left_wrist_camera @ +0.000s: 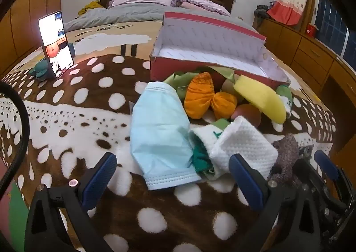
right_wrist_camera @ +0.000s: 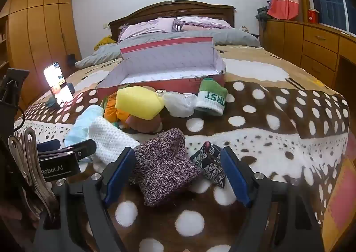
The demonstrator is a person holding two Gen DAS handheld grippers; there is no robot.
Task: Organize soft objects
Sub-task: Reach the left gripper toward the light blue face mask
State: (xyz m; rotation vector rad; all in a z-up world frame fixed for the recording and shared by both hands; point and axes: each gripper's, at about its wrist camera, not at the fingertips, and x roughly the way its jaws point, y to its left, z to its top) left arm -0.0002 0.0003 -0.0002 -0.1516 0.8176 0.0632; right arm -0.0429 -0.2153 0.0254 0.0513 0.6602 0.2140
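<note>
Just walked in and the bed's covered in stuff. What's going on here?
A person with a gripper in each hand is sorting soft things on the bed. Both grippers are open and hold nothing. The left gripper hovers over a blue face mask beside a white cloth. The right gripper straddles a purple knit piece; a small patterned pouch lies beside it. The open red box behind is empty; a plush pile still lies in front of it.

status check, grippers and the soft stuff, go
Left gripper open over blue face mask. Right gripper open around purple knit piece. Red box empty, nothing blocking.
</note>
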